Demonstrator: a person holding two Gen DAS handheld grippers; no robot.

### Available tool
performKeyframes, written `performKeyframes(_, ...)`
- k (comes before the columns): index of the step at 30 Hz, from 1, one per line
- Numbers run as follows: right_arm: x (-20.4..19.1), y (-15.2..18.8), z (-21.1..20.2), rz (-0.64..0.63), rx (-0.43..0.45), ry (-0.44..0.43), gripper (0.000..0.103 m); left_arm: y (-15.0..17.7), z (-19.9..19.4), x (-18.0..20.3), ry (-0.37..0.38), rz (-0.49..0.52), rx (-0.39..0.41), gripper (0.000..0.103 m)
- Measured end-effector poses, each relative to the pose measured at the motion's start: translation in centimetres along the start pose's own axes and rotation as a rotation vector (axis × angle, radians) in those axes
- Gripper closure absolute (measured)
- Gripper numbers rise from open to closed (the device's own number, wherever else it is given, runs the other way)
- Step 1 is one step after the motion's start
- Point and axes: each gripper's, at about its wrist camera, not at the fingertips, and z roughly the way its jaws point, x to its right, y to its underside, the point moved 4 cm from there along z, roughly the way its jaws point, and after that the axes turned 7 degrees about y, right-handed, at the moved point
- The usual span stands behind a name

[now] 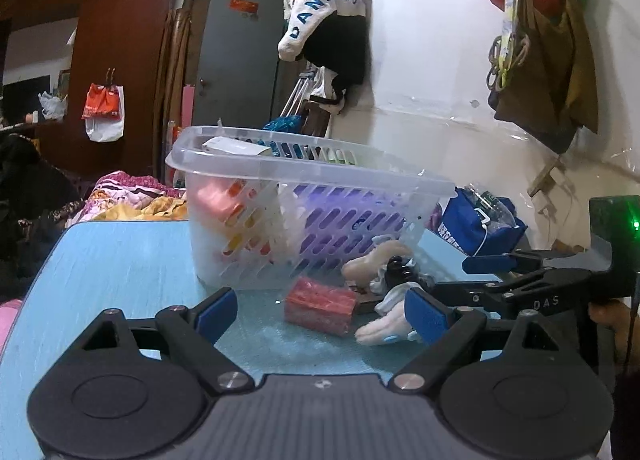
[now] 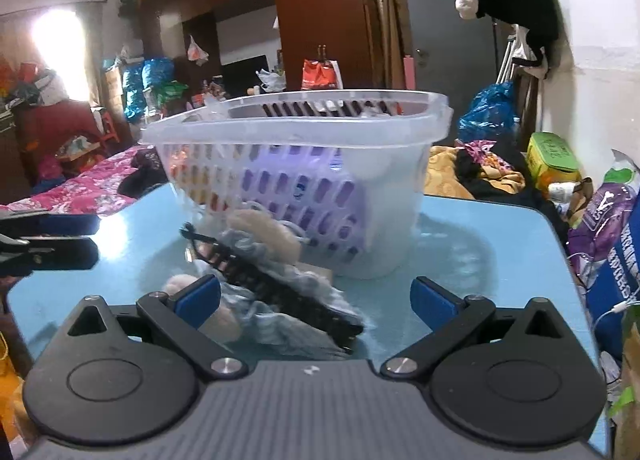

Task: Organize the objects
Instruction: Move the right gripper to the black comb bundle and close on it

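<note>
One clear slotted basket (image 1: 304, 195), one red block (image 1: 320, 304), one black strap (image 2: 276, 292) on cloth lying between my right gripper's (image 2: 316, 300) wide, released jaws; my left gripper (image 1: 320, 312) is released too.

I count one clear plastic basket (image 1: 304, 195) standing far on my one blue bench (image 1: 120, 260). Near it, in front, lies one red block (image 1: 320, 304), one black comb (image 2: 280, 292) and one heap of pale cloth (image 2: 276, 236); how many pieces the heap holds I cannot tell. I hold two grippers: my left gripper (image 1: 320, 310) and my right gripper (image 2: 316, 296).
</note>
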Motion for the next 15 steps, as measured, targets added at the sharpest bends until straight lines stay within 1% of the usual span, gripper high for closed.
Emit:
performKeyframes(3, -1.1, 0.0, -0.2, 0.007, 0.006, -0.01, 0.0, 0.1, 0.3, -0.2, 0.002, -0.008, -0.002, 0.01)
performKeyframes(6, -1.9, -0.3, 0.1, 0.011, 0.018, 0.014, 0.0, 0.3, 0.3, -0.4, 0.002, -0.015, -0.001, 0.01)
performKeyframes(8, -2.0, -0.6, 0.5, 0.02, 0.019, 0.014, 0.0, 0.5, 0.3, -0.6, 0.001, -0.018, -0.001, 0.01)
performKeyframes(12, -1.8, -0.5, 1.0, 0.051, -0.017, -0.034, 0.0, 0.8, 0.5, -0.6, 0.008, -0.021, -0.008, 0.01)
performKeyframes(15, -1.1, 0.0, 0.4, 0.034, -0.022, -0.053, 0.0, 0.9, 0.8, -0.5, 0.015, -0.018, -0.015, 0.01)
